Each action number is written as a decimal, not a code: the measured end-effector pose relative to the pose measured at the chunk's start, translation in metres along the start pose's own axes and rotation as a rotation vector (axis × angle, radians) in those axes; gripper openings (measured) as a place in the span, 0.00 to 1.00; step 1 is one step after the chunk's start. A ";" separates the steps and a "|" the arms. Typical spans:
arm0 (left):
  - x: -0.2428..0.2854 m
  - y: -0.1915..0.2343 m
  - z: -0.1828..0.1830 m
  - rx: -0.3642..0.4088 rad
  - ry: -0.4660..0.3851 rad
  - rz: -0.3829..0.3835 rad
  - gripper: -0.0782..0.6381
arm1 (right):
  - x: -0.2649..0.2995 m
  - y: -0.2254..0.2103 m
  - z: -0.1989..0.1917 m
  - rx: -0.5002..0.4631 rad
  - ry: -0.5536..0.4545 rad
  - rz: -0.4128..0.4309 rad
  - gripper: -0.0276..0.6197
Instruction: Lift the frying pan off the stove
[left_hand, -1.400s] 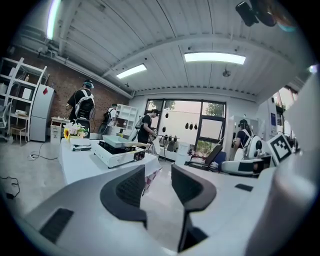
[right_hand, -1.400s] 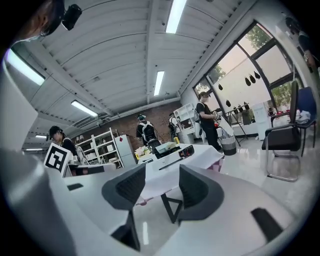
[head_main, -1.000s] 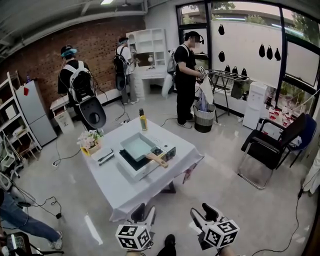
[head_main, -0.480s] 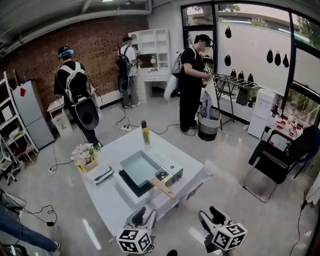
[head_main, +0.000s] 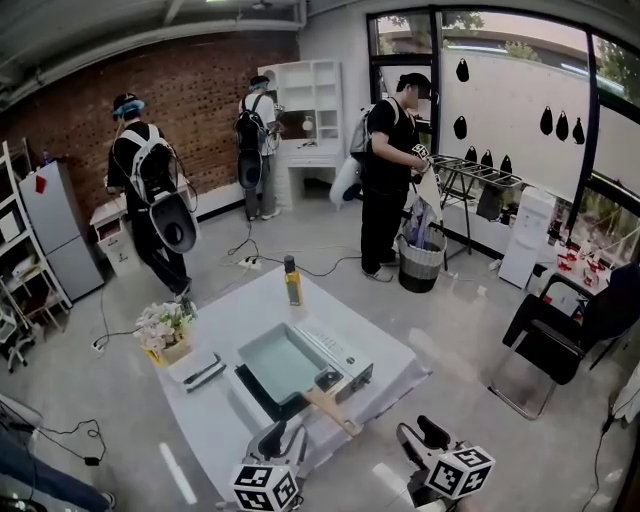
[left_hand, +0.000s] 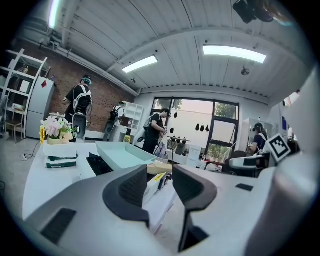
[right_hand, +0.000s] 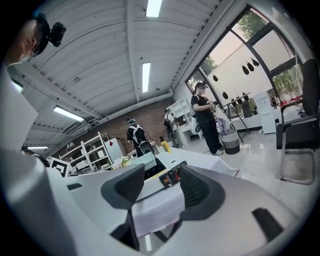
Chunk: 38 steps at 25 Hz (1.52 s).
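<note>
A pale teal rectangular frying pan sits on a white portable stove on the white-clothed table. Its wooden handle points toward me, at the table's near edge. My left gripper hangs open just short of that edge, close to the handle's left side, with nothing between its fingers. My right gripper is open and empty, off the table to the right of the handle. In the left gripper view the pan and handle lie ahead of the gripper. The right gripper faces the stove.
On the table stand a yellow bottle at the far side, a flower box at left and a flat black-and-white item. Three people stand beyond. A black chair is at right, a basket behind.
The view has closed in on the table, so the pan and stove now lie nearer to both grippers. Both grippers keep the same open stance.
</note>
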<state>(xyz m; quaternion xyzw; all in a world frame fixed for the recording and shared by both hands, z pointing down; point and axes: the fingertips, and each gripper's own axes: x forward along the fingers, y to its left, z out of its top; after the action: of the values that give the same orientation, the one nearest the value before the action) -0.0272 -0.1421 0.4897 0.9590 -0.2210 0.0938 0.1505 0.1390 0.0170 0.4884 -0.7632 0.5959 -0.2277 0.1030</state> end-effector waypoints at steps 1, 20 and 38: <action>0.002 0.003 0.001 0.000 0.001 0.005 0.33 | 0.005 0.000 0.001 0.005 0.004 0.007 0.37; 0.030 0.037 0.021 -0.075 -0.042 0.282 0.32 | 0.134 0.006 0.041 0.030 0.189 0.366 0.36; -0.014 0.042 0.006 -0.175 -0.110 0.713 0.32 | 0.187 0.070 -0.005 0.135 0.567 0.814 0.36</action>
<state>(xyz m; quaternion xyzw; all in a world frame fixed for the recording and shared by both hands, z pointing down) -0.0581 -0.1738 0.4910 0.8089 -0.5563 0.0693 0.1775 0.1111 -0.1802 0.5053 -0.3683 0.8339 -0.4057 0.0667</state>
